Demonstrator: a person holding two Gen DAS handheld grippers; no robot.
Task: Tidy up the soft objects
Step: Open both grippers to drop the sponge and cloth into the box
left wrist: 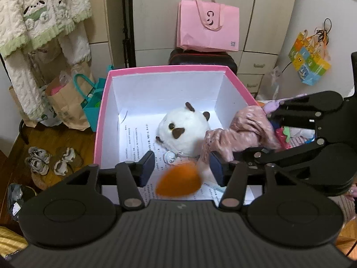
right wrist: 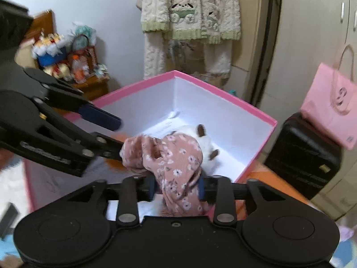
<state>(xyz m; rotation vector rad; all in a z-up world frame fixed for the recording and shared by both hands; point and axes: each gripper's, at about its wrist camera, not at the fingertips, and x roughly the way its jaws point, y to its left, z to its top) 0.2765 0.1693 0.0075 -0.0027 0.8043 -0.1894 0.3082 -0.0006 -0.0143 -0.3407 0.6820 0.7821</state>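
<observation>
Between the left fingers (left wrist: 181, 169), parted and gripping nothing, a blurred orange soft object (left wrist: 178, 182) was seen at lower centre, apart from both pads. Floral pink cloth (right wrist: 176, 165) was draped between the right fingers (right wrist: 177, 186); whether it was pressed could not be told. Beyond, mid-frame, a white plush toy (left wrist: 183, 131) lay on printed paper inside the pink box (left wrist: 165, 69).

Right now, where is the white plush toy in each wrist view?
Left wrist: the white plush toy sits mid-frame on the floor of the pink box, fully visible.
Right wrist: right of centre, mostly hidden behind the floral cloth; only its ears and white side show.
Shared landmark: the pink box.
</observation>
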